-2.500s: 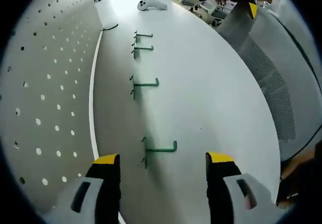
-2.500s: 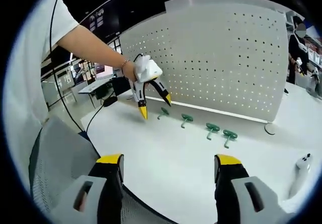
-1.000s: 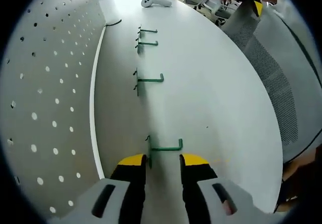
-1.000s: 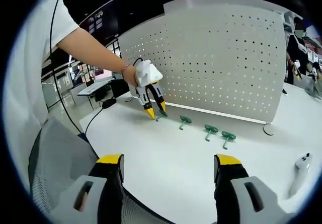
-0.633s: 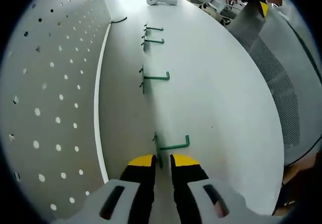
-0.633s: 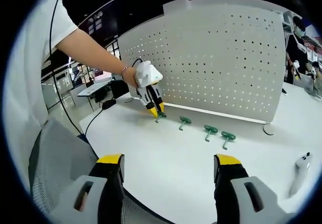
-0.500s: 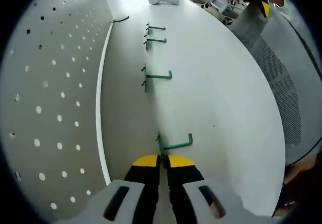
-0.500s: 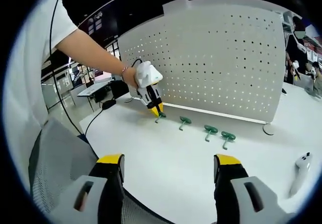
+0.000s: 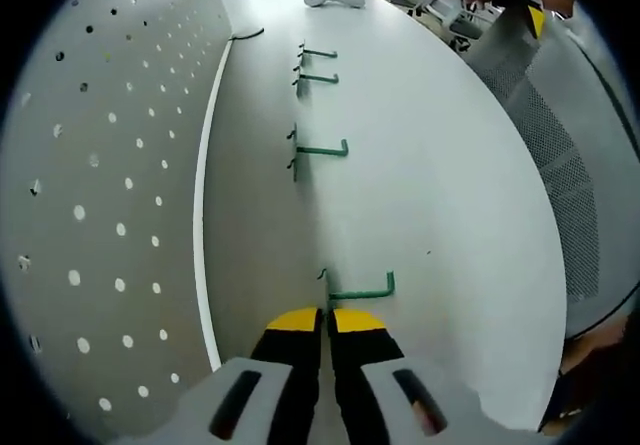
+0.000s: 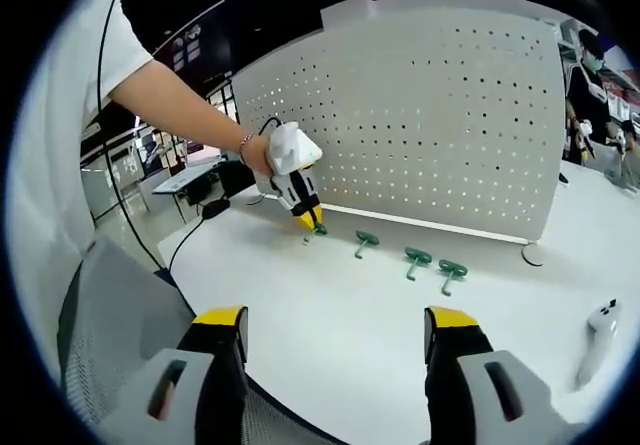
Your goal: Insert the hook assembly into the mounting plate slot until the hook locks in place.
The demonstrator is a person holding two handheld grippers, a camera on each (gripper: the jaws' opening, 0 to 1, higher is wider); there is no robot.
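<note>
Left gripper pinched shut low at the table, right gripper held back with jaws apart.

The white left gripper with yellow-tipped black jaws (image 9: 326,317) has its tips pressed together; from the right gripper view it (image 10: 311,221) angles down from a bare forearm (image 10: 180,95). The matching right gripper (image 10: 335,317) holds its jaws wide apart.

Matt white perforated metal pegboard (image 10: 440,115); thin green wire hooks (image 9: 355,290); smooth table (image 9: 440,165).

White table (image 10: 330,315), dim room behind
</note>
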